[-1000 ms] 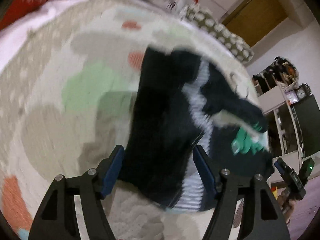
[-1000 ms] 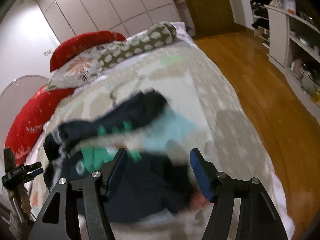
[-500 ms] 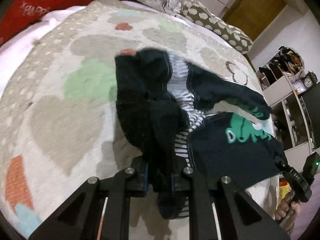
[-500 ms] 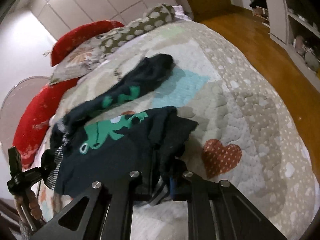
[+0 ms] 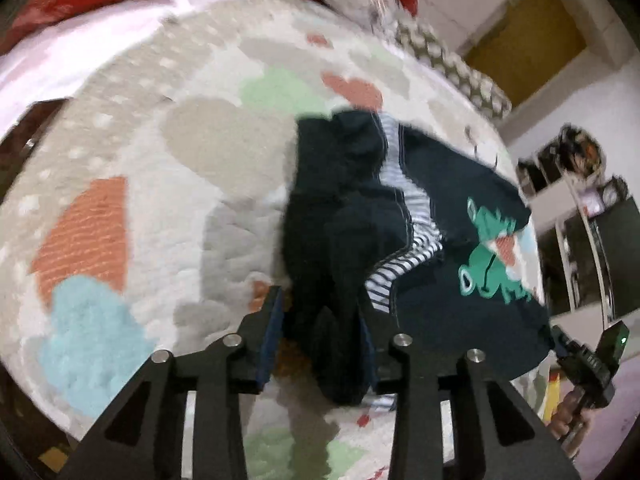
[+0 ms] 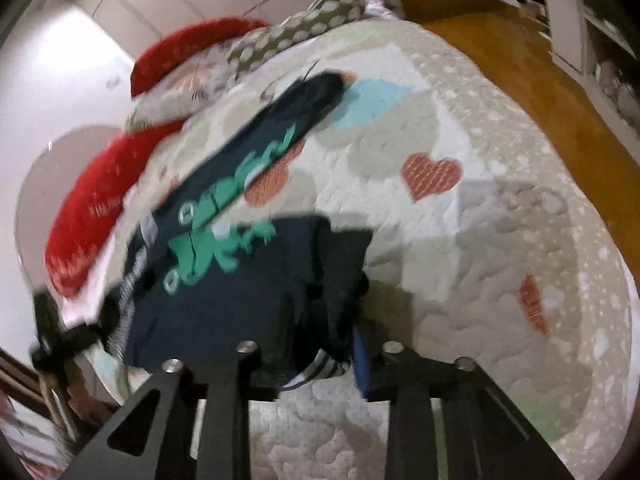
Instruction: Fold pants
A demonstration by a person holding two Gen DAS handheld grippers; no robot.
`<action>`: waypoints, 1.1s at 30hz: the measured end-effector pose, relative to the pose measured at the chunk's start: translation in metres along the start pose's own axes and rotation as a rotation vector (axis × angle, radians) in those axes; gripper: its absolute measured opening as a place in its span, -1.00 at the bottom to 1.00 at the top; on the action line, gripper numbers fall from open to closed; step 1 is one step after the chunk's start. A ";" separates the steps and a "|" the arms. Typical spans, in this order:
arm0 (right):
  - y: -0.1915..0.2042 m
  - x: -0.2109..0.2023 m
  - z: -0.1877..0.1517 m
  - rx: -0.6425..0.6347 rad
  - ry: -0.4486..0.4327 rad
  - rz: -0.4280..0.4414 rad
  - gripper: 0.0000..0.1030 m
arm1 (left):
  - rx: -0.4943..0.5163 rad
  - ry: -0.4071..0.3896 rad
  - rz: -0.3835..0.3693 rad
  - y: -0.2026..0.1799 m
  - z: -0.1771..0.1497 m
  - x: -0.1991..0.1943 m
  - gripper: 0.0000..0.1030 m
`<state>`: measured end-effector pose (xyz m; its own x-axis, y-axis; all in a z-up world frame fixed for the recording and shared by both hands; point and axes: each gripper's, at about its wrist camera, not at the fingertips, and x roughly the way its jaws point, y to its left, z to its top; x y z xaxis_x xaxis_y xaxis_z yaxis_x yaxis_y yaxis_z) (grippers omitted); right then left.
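Dark navy pants (image 5: 352, 208) with a green dinosaur print and striped lining lie crumpled on the quilted bed cover (image 5: 160, 160). My left gripper (image 5: 320, 340) is shut on a bunched end of the waistband, with cloth filling the gap between its blue pads. In the right wrist view the pants (image 6: 224, 280) stretch away, one leg reaching toward the pillows. My right gripper (image 6: 316, 356) is shut on the other bunched end of the cloth. The right gripper also shows at the left wrist view's right edge (image 5: 588, 360).
Red pillows (image 6: 92, 208) and a spotted pillow (image 6: 300, 28) lie at the head of the bed. A wooden floor (image 6: 520, 80) runs along the bed's right side, with white shelves (image 6: 568, 16) beyond. The bed edge is close below both grippers.
Both grippers went from open around the pants to shut on them. Since then they have pulled the cloth toward the near edge, and one leg has stretched out.
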<state>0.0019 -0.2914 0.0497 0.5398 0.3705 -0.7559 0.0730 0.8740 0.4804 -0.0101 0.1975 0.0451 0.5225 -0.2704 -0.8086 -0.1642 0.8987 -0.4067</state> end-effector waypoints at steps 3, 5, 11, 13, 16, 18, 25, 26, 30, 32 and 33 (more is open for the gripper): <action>-0.001 -0.013 0.028 0.012 -0.086 -0.044 -0.07 | 0.039 -0.132 0.055 -0.005 -0.007 -0.026 -0.18; 0.006 -0.003 0.061 0.006 -0.097 -0.058 -0.03 | 0.053 -0.194 0.069 -0.007 -0.010 -0.037 -0.04; 0.008 0.083 0.151 0.098 -0.035 -0.110 -0.01 | 0.094 -0.224 0.068 -0.009 -0.012 -0.044 -0.04; 0.007 0.114 0.170 0.155 -0.019 -0.111 -0.01 | 0.098 -0.219 0.079 -0.007 -0.013 -0.043 -0.03; 0.006 0.139 0.175 0.242 -0.007 -0.088 -0.72 | 0.081 -0.205 0.065 -0.001 -0.013 -0.042 -0.04; 0.013 0.139 0.171 0.226 -0.006 -0.051 -0.91 | 0.071 -0.205 0.062 0.001 -0.014 -0.042 -0.04; 0.014 0.078 0.140 0.177 -0.080 -0.057 -0.91 | 0.090 -0.212 0.040 -0.007 -0.017 -0.048 -0.04; 0.009 0.071 0.134 0.185 -0.086 -0.056 -0.91 | 0.096 -0.213 0.041 -0.009 -0.018 -0.049 -0.03; -0.010 0.068 0.116 0.167 -0.069 -0.083 -0.77 | 0.108 -0.207 0.058 -0.018 -0.022 -0.059 0.00; -0.020 0.061 0.107 0.191 -0.083 -0.142 -0.59 | 0.113 -0.217 0.076 -0.022 -0.025 -0.066 0.10; -0.022 0.051 0.100 0.194 -0.107 -0.124 -0.55 | 0.115 -0.225 0.084 -0.023 -0.027 -0.070 0.14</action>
<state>0.1117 -0.3228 0.0448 0.6016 0.2198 -0.7680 0.2984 0.8300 0.4713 -0.0654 0.1868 0.0992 0.6862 -0.1209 -0.7173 -0.1256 0.9516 -0.2805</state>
